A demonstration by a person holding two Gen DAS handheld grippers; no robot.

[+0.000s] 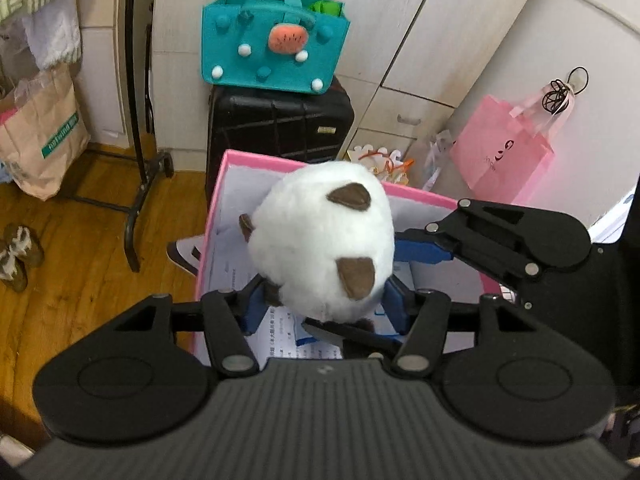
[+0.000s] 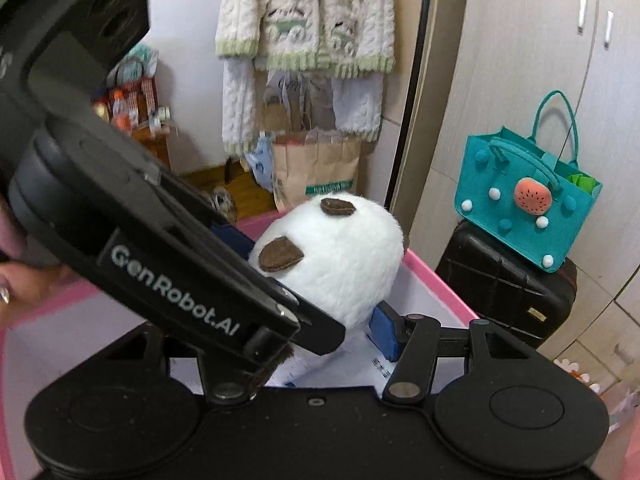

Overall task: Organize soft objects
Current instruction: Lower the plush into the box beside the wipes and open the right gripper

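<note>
A white plush toy (image 1: 320,236) with brown ears sits over the open pink box (image 1: 216,200). My left gripper (image 1: 326,304) is shut on the plush, its blue pads (image 1: 254,308) pressing the toy's lower sides. My right gripper (image 2: 348,320) comes in from the right in the left wrist view (image 1: 424,248) and also grips the plush (image 2: 340,256). Only its right blue pad (image 2: 384,332) shows; the left gripper's body (image 2: 172,264) hides the other. The pink box (image 2: 444,284) holds white papers under the toy.
A black suitcase (image 1: 276,128) stands behind the box with a teal felt bag (image 1: 276,52) on top. A pink bag (image 1: 504,152) hangs at right. A clothes rack base (image 1: 136,184), a paper bag (image 1: 40,136) and slippers (image 1: 18,256) are on the wooden floor.
</note>
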